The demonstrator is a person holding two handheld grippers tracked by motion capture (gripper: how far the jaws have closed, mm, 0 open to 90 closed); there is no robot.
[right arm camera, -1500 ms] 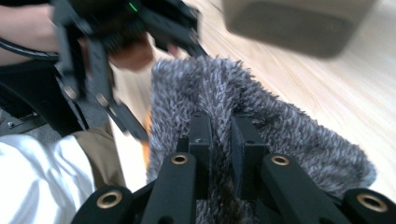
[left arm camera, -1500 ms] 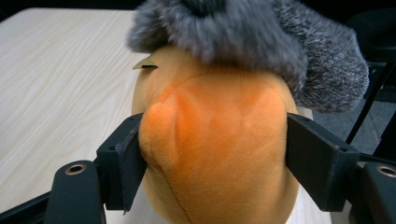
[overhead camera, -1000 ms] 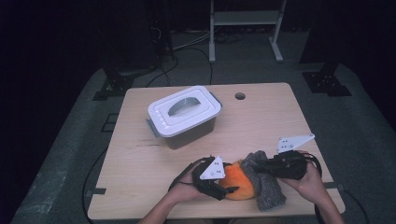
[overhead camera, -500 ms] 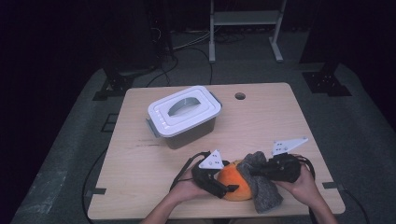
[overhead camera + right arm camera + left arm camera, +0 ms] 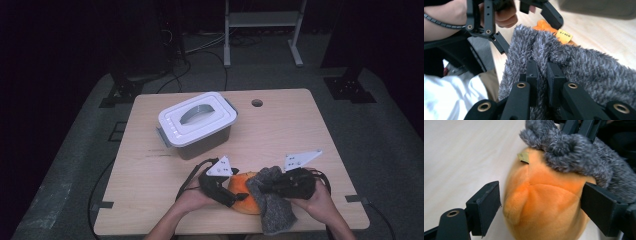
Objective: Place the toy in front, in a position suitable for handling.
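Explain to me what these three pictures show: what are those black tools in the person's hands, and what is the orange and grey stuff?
A person sits at a wooden table and holds a hand tool with two black jaws in each hand. One picture looks down from above; the other two come from small cameras riding on each tool, looking along its jaws.

On the table stands a closed grey box with a white lid. Nearer the person lies an orange plush toy with a fuzzy grey cloth draped partly over it.

The left gripper has just been opening: its jaws stand either side of the orange toy, the near one clearly apart from it. The right gripper is pinched shut on a fold of the grey cloth.
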